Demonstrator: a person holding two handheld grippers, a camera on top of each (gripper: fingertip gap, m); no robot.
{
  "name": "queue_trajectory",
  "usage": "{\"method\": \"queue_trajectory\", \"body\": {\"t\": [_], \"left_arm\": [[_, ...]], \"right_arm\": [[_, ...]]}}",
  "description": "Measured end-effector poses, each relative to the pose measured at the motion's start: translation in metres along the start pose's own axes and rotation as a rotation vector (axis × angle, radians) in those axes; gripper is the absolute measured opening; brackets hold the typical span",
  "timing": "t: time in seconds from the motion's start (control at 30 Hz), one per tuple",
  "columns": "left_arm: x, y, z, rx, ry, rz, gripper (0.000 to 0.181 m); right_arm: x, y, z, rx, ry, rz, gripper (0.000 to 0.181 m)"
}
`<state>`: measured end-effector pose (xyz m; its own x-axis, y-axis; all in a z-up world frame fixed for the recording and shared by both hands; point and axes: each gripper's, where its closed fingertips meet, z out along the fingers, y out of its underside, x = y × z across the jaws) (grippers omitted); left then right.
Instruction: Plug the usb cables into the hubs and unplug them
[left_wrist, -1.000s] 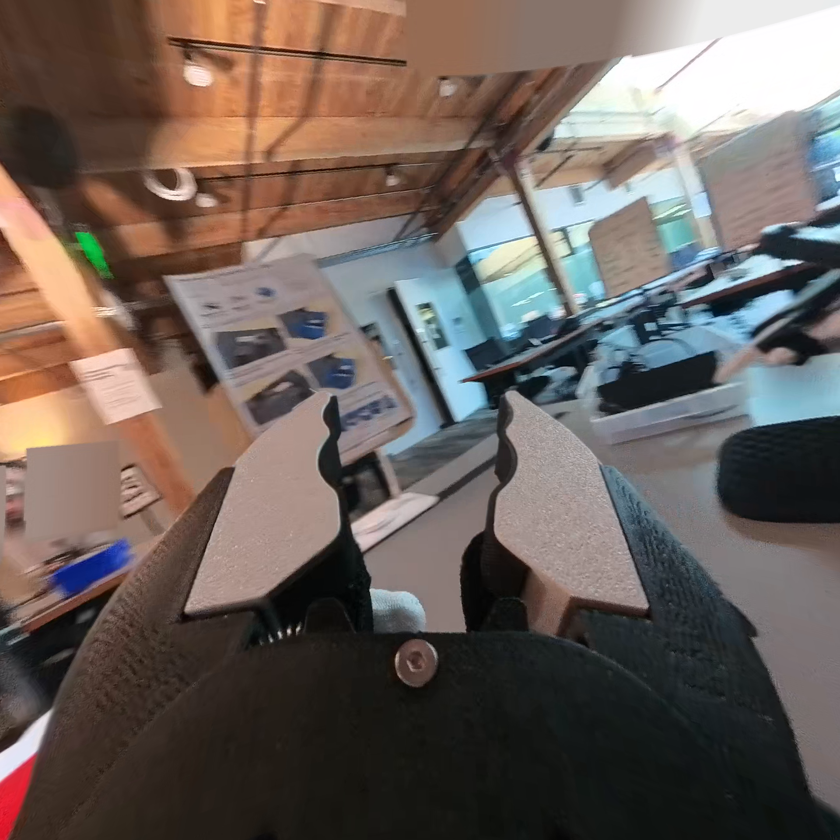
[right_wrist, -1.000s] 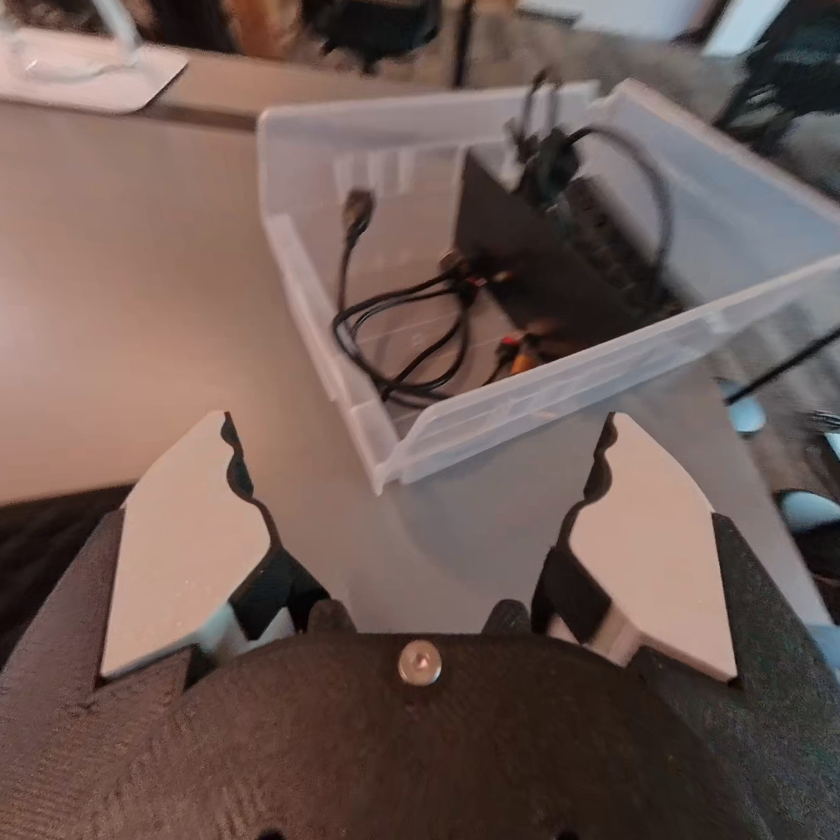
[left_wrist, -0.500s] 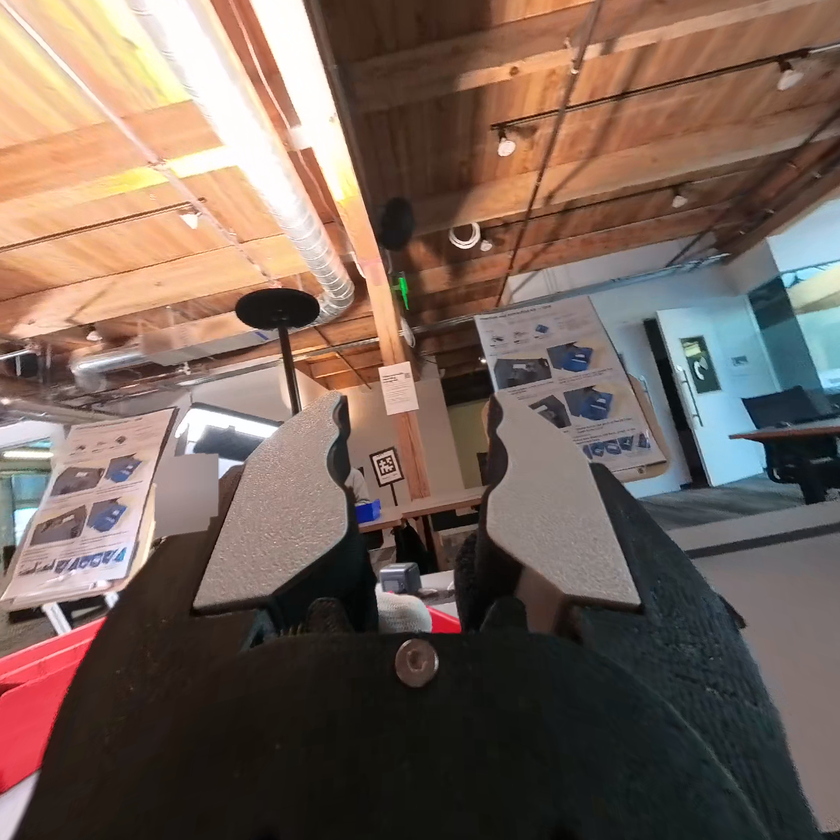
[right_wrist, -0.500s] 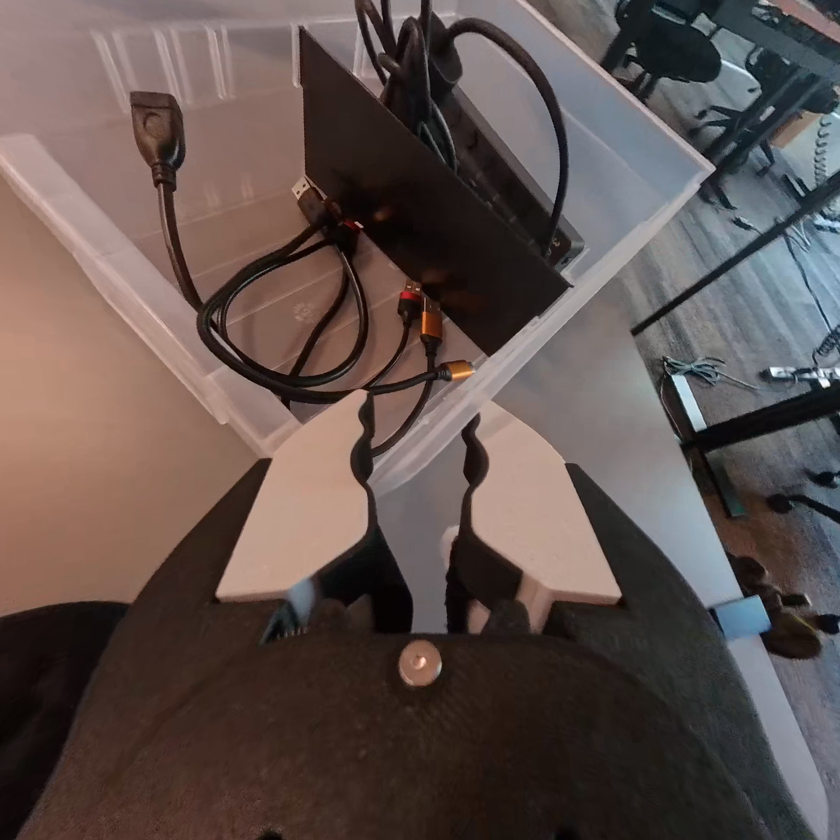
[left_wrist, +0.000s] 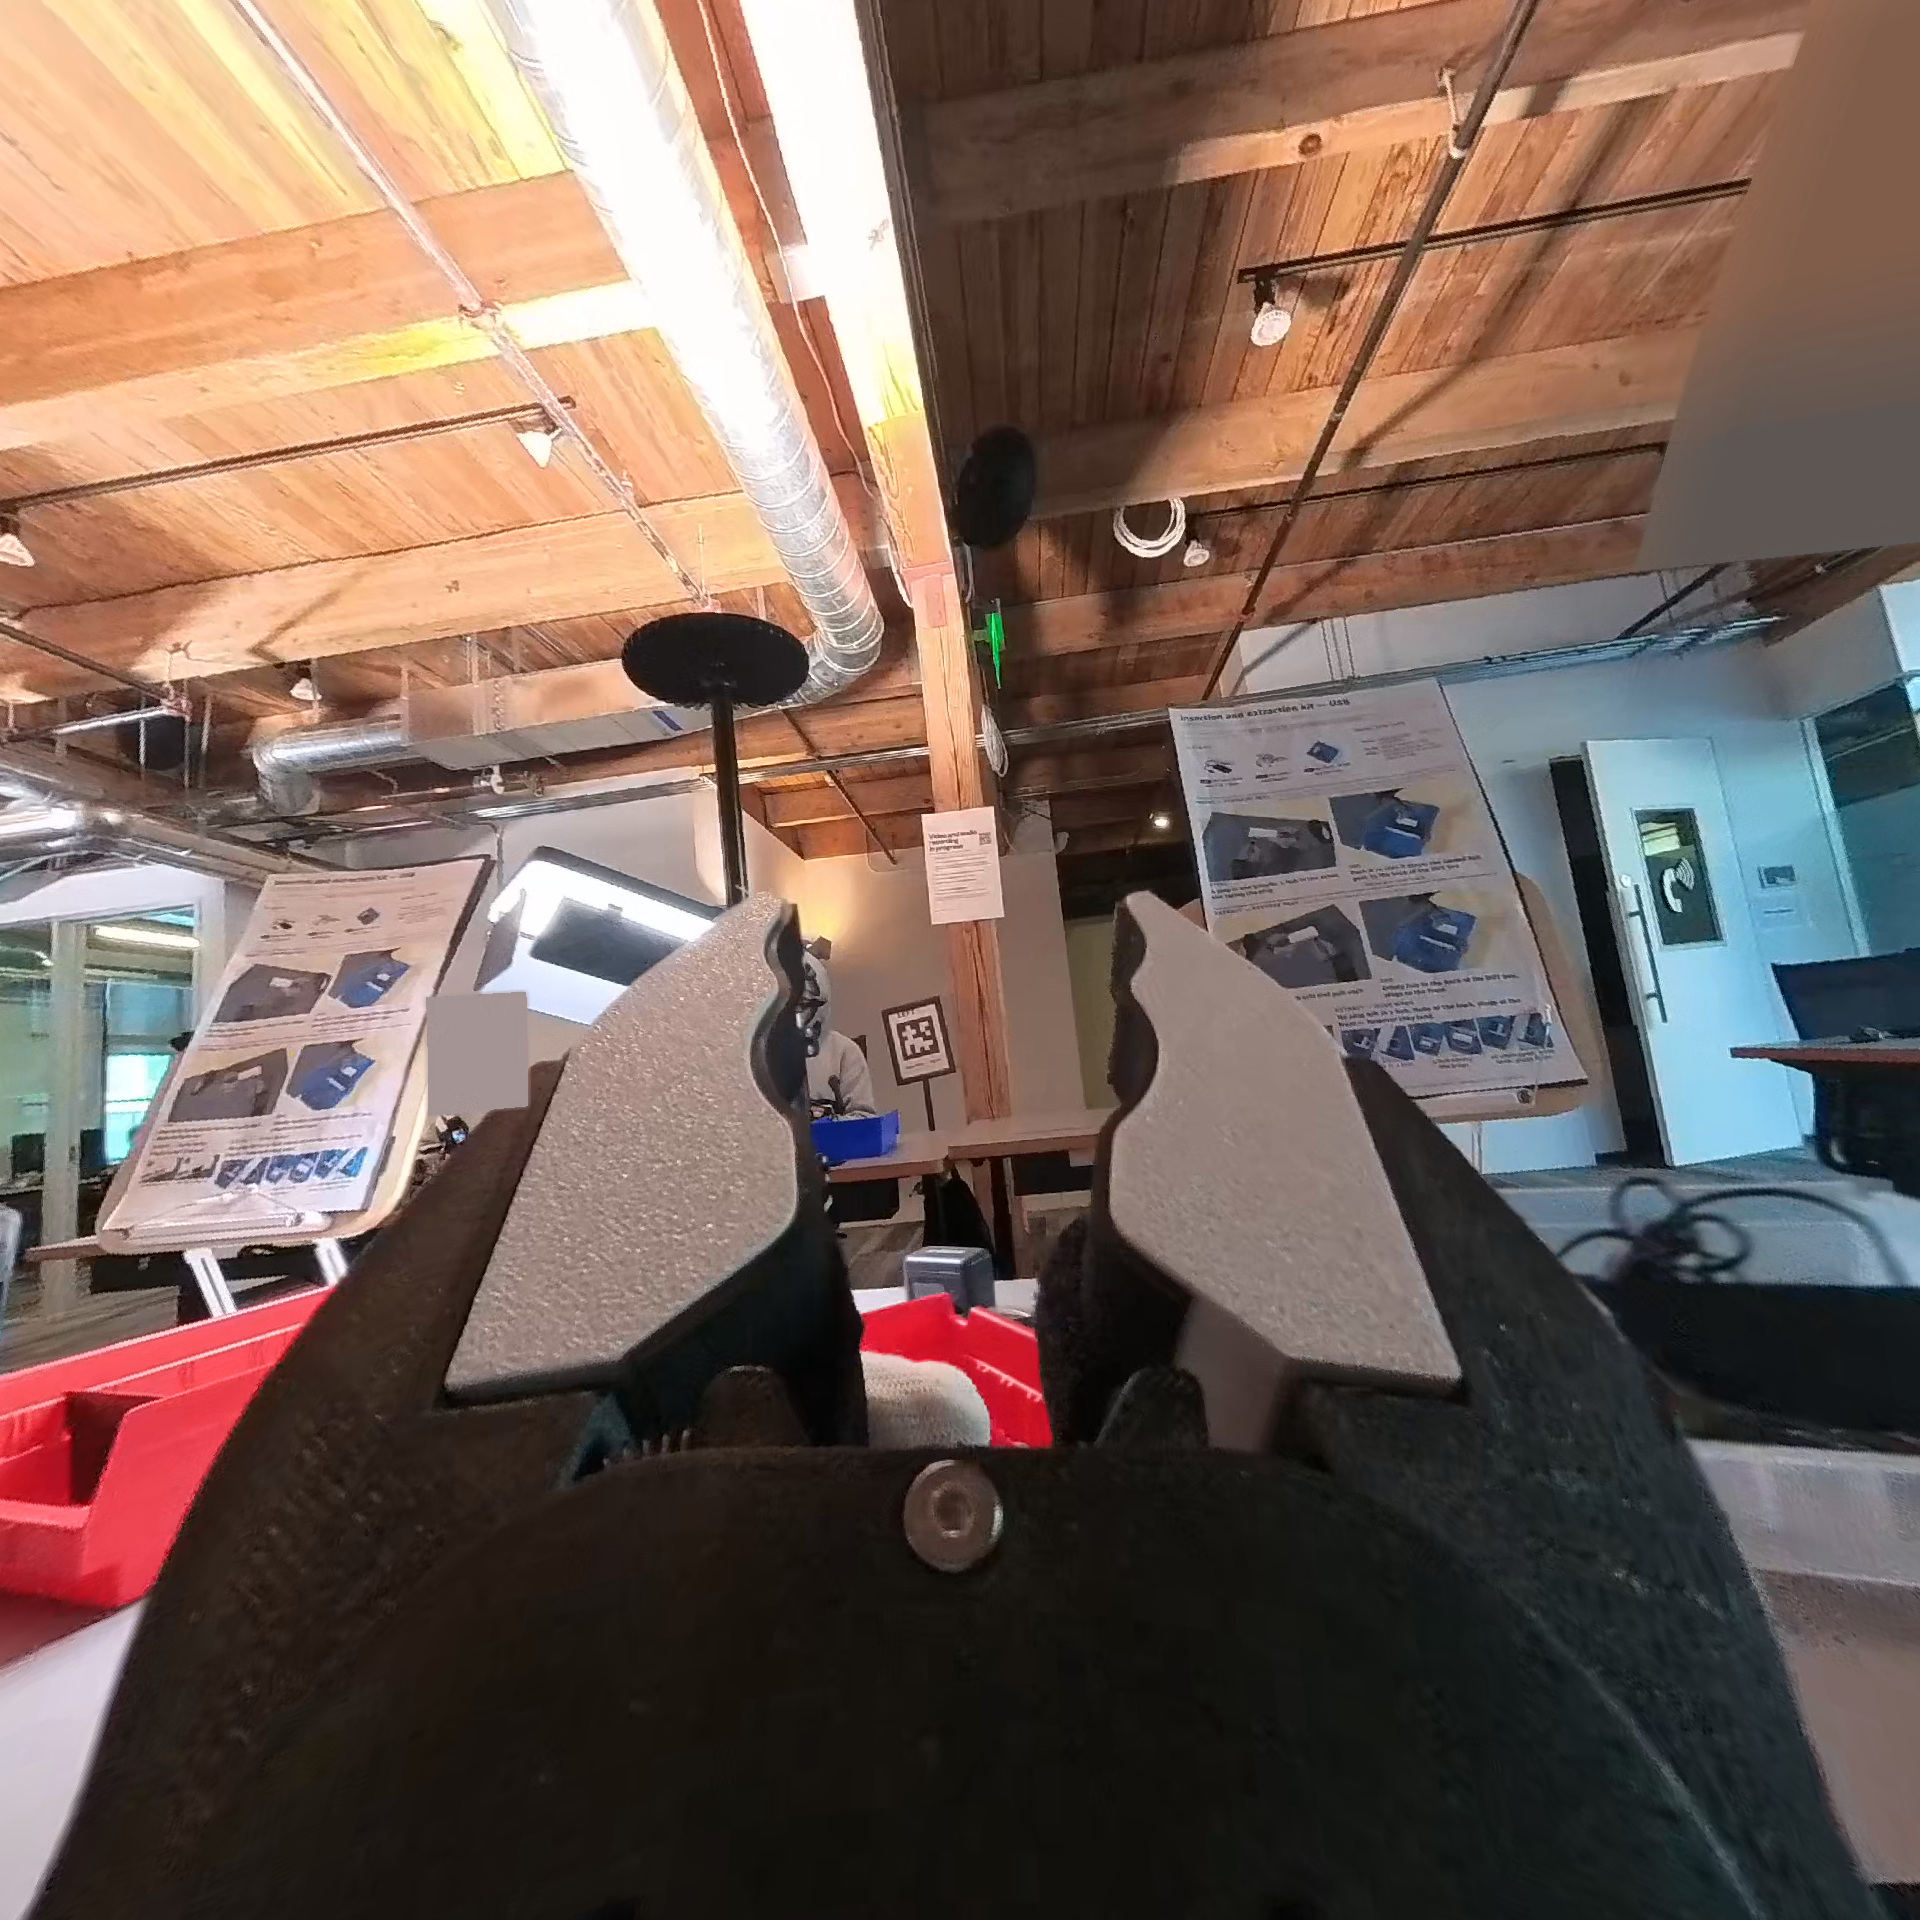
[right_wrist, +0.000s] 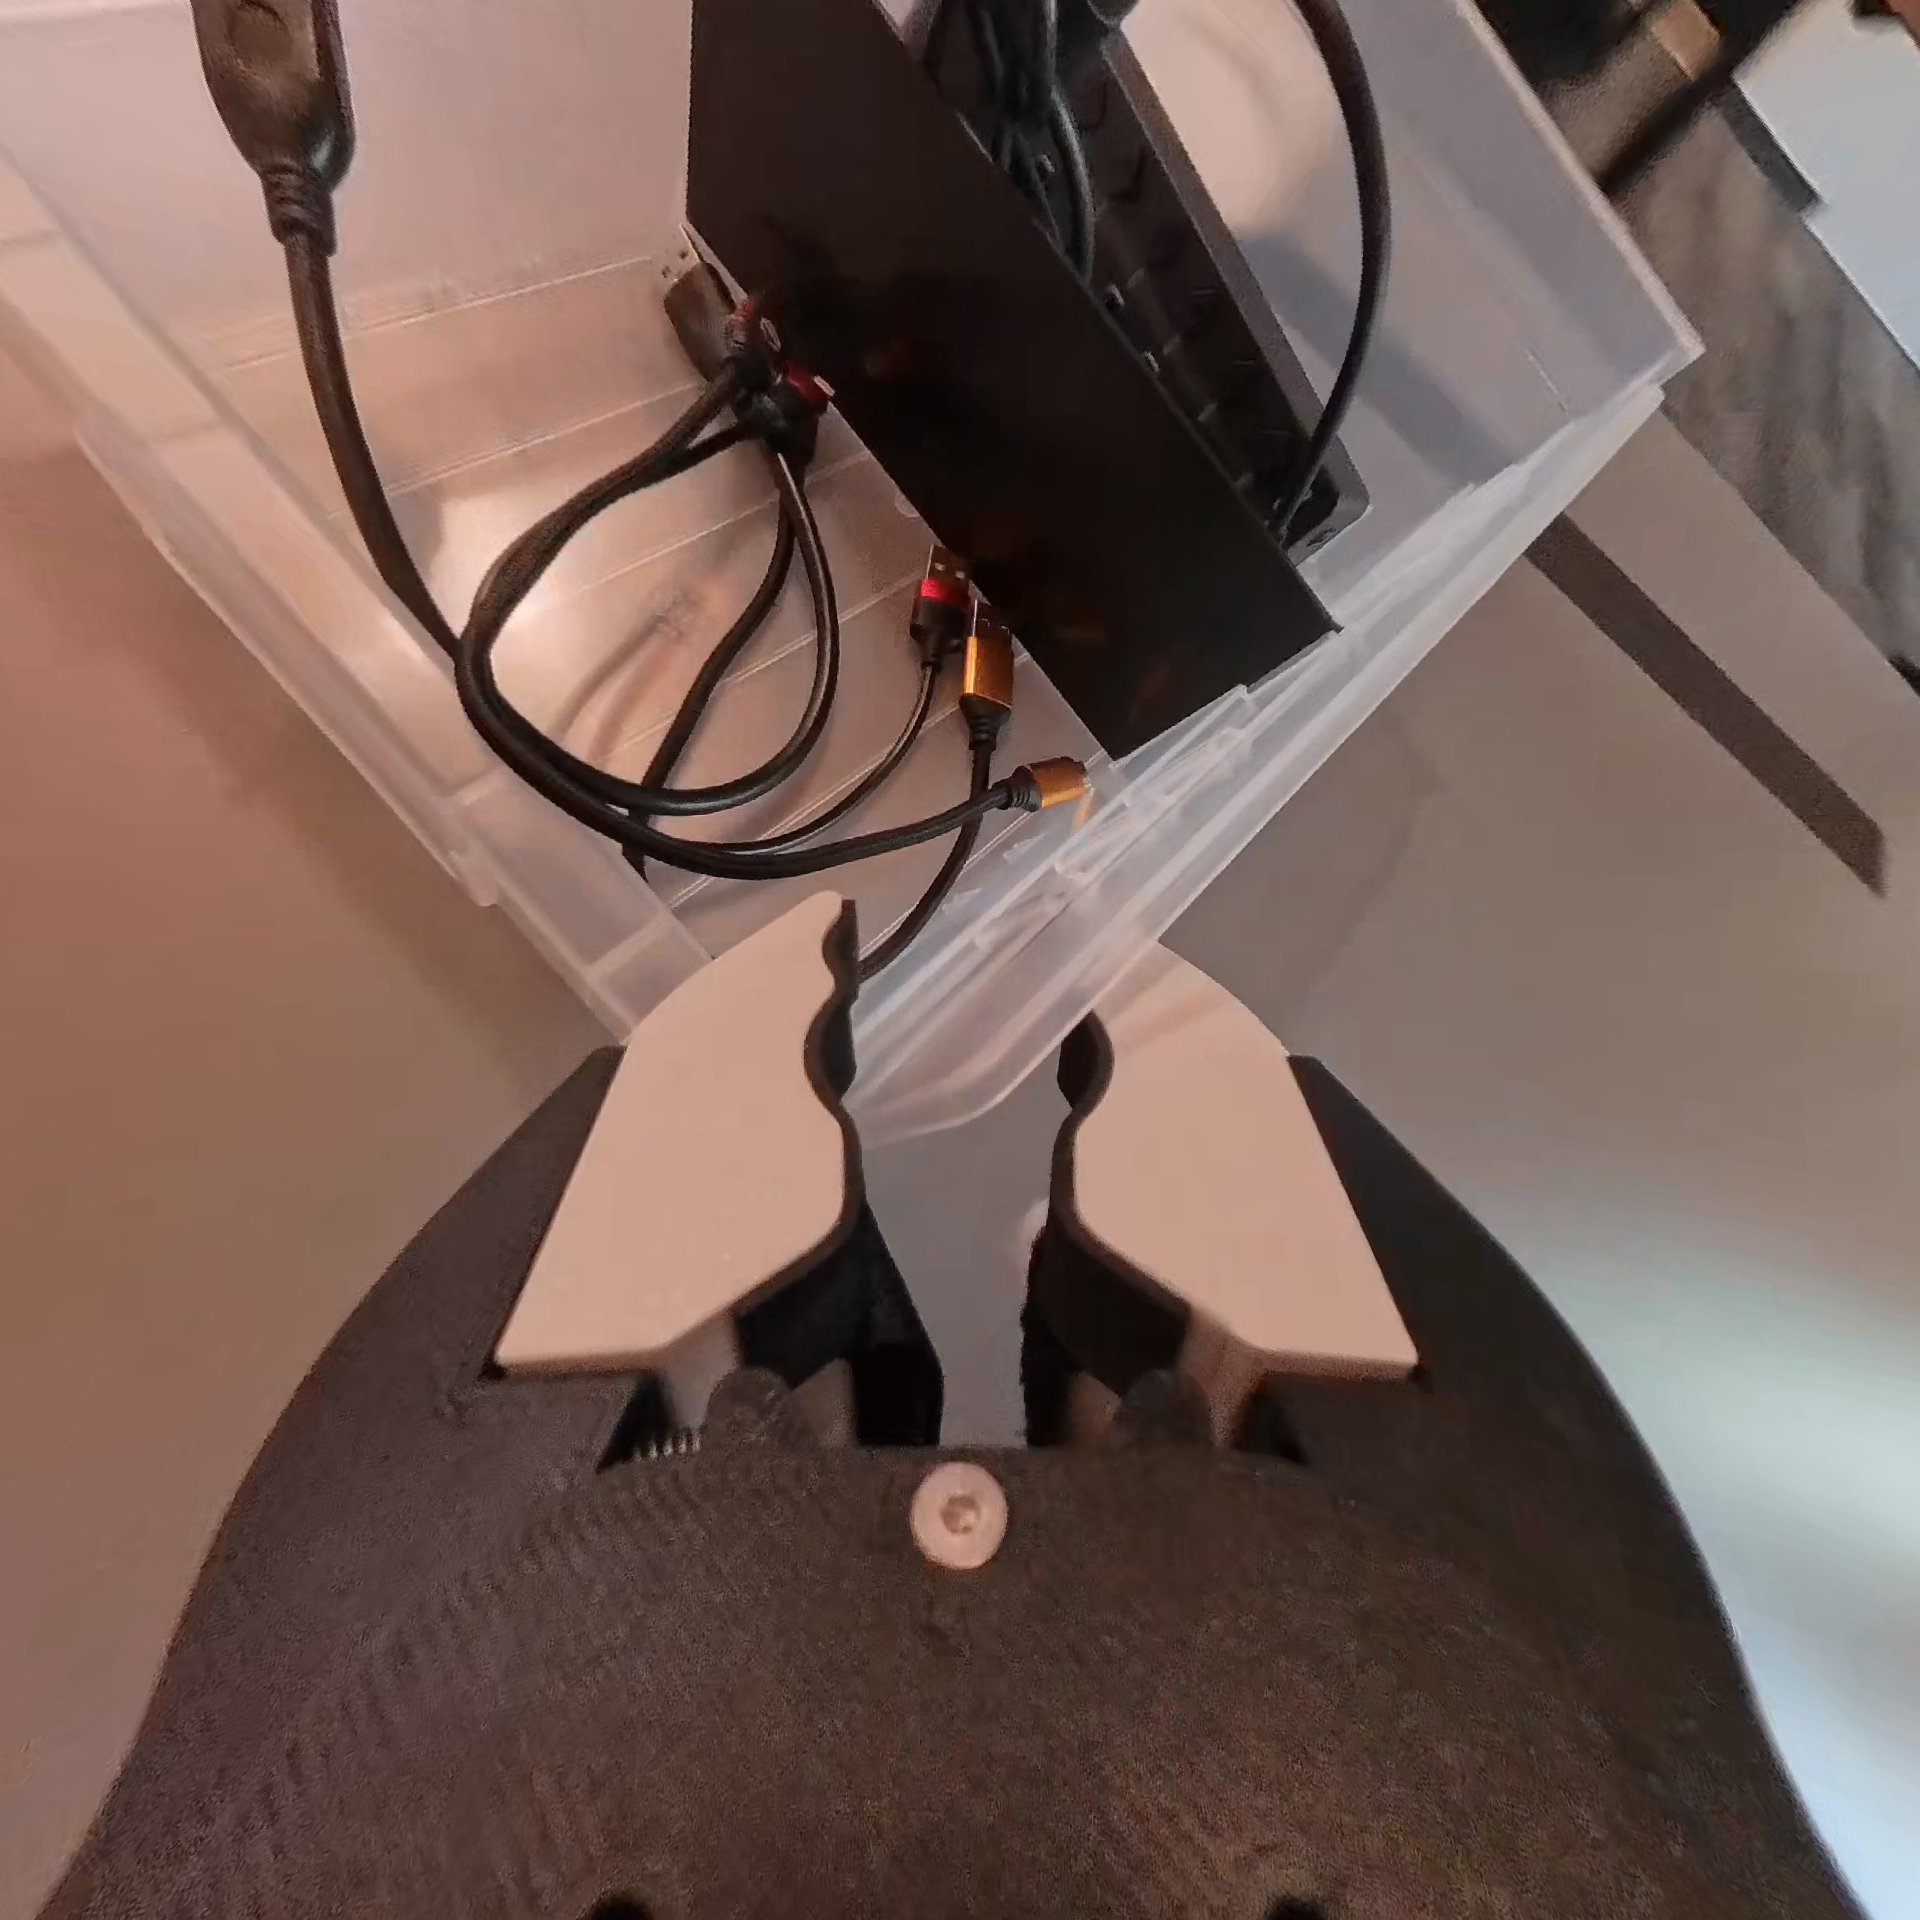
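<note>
While my right gripper (right_wrist: 961, 997) hangs parted, empty, over clear bin (right_wrist: 1195, 894) at frame centre, left gripper (left_wrist: 951, 997) likewise parted; gold plug (right_wrist: 1055, 781) near wall, snag risk.

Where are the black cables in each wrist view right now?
Left wrist view: black cables loop low at the far right edge, beyond the right finger; what they lie in is hard to tell.
Right wrist view: black cables lie coiled in the clear bin, upper centre, just ahead of the fingertips.
Shared landmark: the table.
</note>
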<state>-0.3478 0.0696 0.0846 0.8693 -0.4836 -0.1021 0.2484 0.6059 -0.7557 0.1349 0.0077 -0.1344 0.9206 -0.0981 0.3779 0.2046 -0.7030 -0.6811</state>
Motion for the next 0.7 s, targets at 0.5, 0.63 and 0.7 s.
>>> {"method": "queue_trajectory", "body": {"t": [0.5,0.63,0.7], "left_arm": [[0.050,0.070,-0.019,-0.588,0.641,0.287,0.069],[0.056,0.114,-0.041,-0.983,0.822,0.442,0.075],[0.058,0.137,-0.063,-1.155,0.907,0.492,0.075]], "right_arm": [[-0.130,-0.112,-0.062,0.804,-0.420,-0.049,0.107],[-0.136,-0.111,-0.108,1.053,-0.528,0.048,0.111],[-0.135,-0.105,-0.123,1.141,-0.584,0.095,0.115]]}}
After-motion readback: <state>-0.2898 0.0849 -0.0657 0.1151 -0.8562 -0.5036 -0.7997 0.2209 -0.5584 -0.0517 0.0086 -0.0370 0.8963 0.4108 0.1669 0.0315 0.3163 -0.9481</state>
